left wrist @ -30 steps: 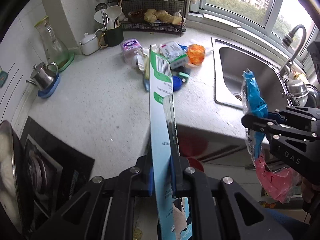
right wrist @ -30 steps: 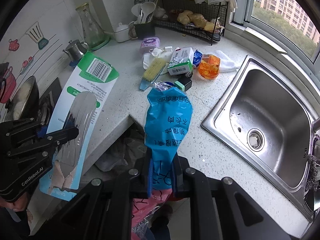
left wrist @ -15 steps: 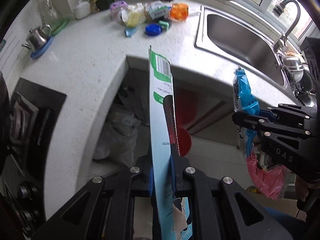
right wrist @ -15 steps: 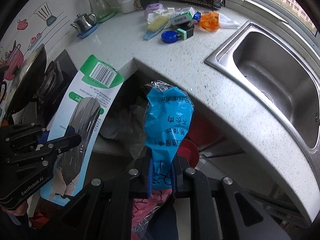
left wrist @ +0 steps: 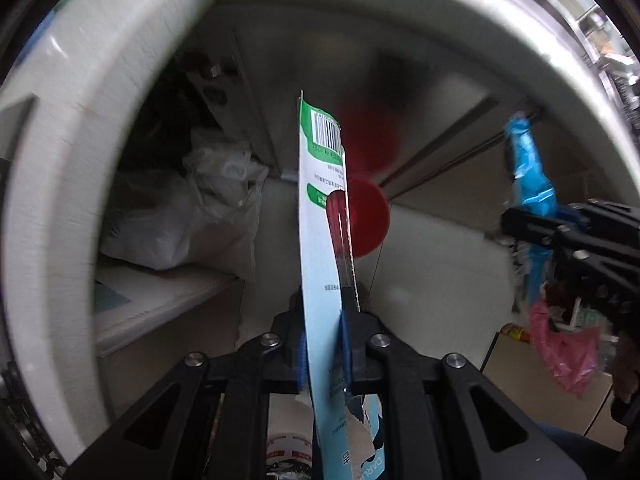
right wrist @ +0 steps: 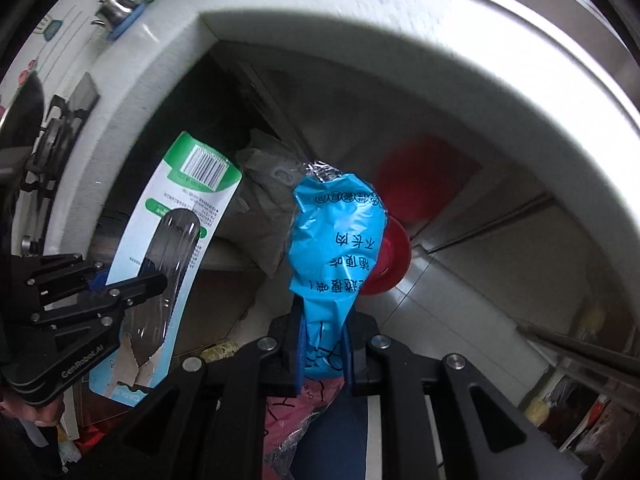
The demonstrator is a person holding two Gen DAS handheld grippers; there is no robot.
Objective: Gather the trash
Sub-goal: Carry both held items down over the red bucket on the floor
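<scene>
card package (left wrist: 322, 216) left of blue wrapper (left wrist: 530, 184)

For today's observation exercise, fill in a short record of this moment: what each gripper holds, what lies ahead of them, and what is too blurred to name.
left gripper: shut on the green-and-white blister card, held edge-on and upright
right gripper: shut on the blue wrapper; a pink plastic bag hangs below it
ahead: the open space under the white countertop, with a red round object and a whitish filled plastic bag to its left
background: steel kettle on the counter
unclear: what the red object is; motion blur hides detail
</scene>
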